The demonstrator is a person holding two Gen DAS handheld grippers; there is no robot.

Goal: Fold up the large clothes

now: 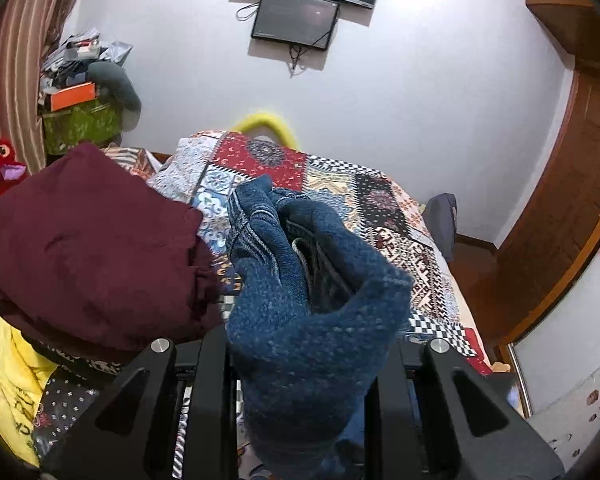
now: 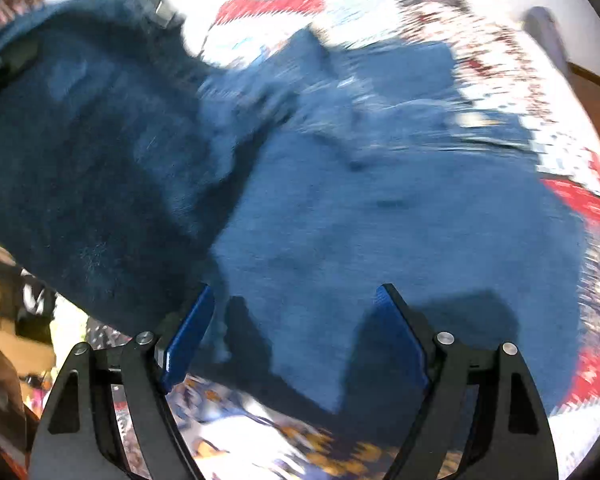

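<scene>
The left tool (image 1: 304, 360) clamps a bunched end of the blue denim jeans (image 1: 312, 280), lifted ahead of it over the patchwork-quilted bed (image 1: 400, 208). The right tool (image 2: 296, 336) gapes empty just above the spread denim. Mid-fold, likely; next, grip an edge.

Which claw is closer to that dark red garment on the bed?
Left. The left claw, gripping jeans, sits beside the maroon garment; the right claw shows only jeans.
</scene>
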